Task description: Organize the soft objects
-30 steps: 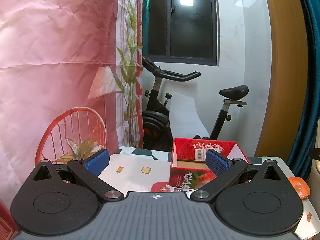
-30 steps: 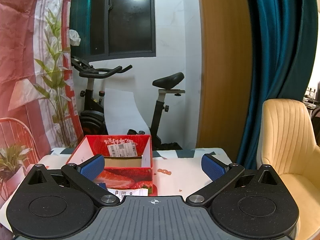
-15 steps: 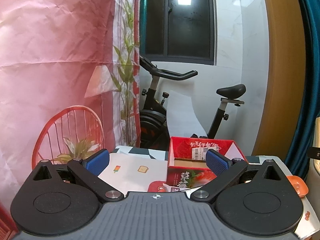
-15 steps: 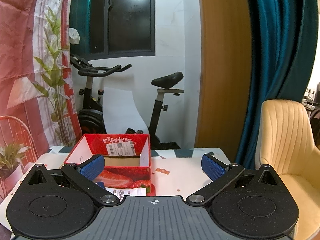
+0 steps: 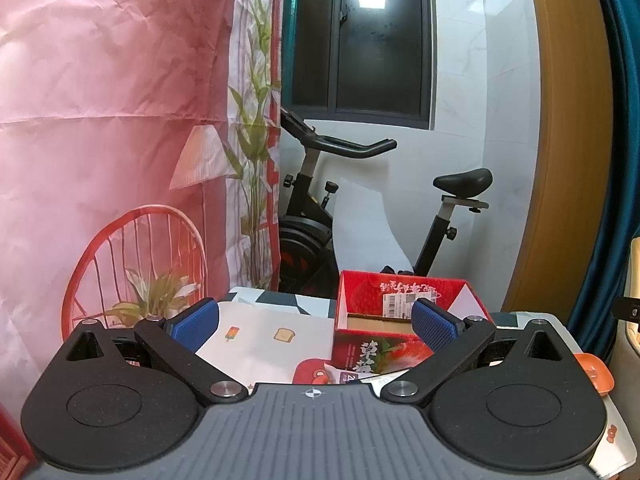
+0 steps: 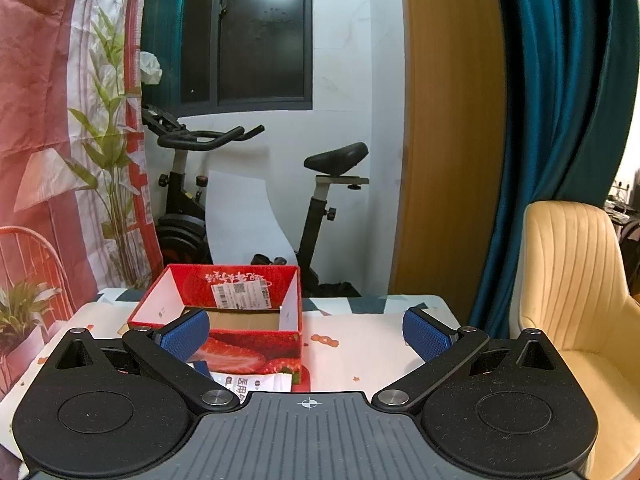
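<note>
A red strawberry-print cardboard box (image 5: 384, 344) stands open on the table with a white label inside its back wall; it also shows in the right wrist view (image 6: 248, 344). In front of it lies a white packet with print (image 6: 256, 383), partly hidden by the gripper body, and a red soft item (image 5: 312, 372). My left gripper (image 5: 316, 322) is open and empty, above the table to the left of the box. My right gripper (image 6: 306, 330) is open and empty, in front of the box's right corner.
The table (image 6: 360, 344) has a white printed cloth. An orange dish (image 5: 596, 372) sits at its right edge. An exercise bike (image 6: 208, 208) stands behind the table. A yellow chair (image 6: 576, 288) is to the right, a pink backdrop (image 5: 100, 140) to the left.
Both views have shifted slightly: the box sits a little further left in each frame. Both grippers stay open and empty.
</note>
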Motion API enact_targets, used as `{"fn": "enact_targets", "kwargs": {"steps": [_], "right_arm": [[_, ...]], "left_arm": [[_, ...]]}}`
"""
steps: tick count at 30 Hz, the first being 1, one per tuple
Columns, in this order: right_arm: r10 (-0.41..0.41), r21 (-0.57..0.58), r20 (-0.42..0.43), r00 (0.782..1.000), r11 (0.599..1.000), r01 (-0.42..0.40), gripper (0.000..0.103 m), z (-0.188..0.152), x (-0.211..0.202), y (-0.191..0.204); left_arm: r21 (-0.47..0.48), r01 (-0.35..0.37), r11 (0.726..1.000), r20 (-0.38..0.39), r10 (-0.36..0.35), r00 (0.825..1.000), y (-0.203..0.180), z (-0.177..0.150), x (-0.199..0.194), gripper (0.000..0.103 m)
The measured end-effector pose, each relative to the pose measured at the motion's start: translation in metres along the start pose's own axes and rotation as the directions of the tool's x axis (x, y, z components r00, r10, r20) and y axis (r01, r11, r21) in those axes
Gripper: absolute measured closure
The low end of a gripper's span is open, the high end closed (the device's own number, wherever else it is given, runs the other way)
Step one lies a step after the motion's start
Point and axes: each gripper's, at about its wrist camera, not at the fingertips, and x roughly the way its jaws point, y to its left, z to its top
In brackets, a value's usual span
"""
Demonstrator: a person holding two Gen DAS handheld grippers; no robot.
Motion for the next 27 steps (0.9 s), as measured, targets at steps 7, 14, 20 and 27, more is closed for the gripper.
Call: {"fn": "enact_targets", "kwargs": {"steps": [7,14,20,27], "right_arm": [[0.008,-0.001,-0.012,1.000,1.000,-0.008,0.000,-0.001,0.003,0.000],[0.141,0.081,0.096,0.985,0.985,-0.149,0.000,-0.018,0.022,-0.015],[0.115,0.212,0.073,0.991,0.969,-0.128,0.000,-0.039,0.080,-0.032],[0.197,0.226,-0.105,0.975,0.959,-0.169,0.000,-0.093,0.147,-0.017]], "left_arm": [[0.000,0.000,1.000,0.010,0.000,1.000,-0.001,-0.001,-0.001,0.000],[0.042,-0.042,0.998,0.018,0.041,0.999,-0.001,-0.006,0.015,0.000],[0.082,-0.072,0.994,-0.089,0.079,0.993,-0.001,-0.022,0.066,0.000],[0.053,0.008,0.999,-0.198,0.003,0.980,-0.004,-0.067,0.128,0.009]]}}
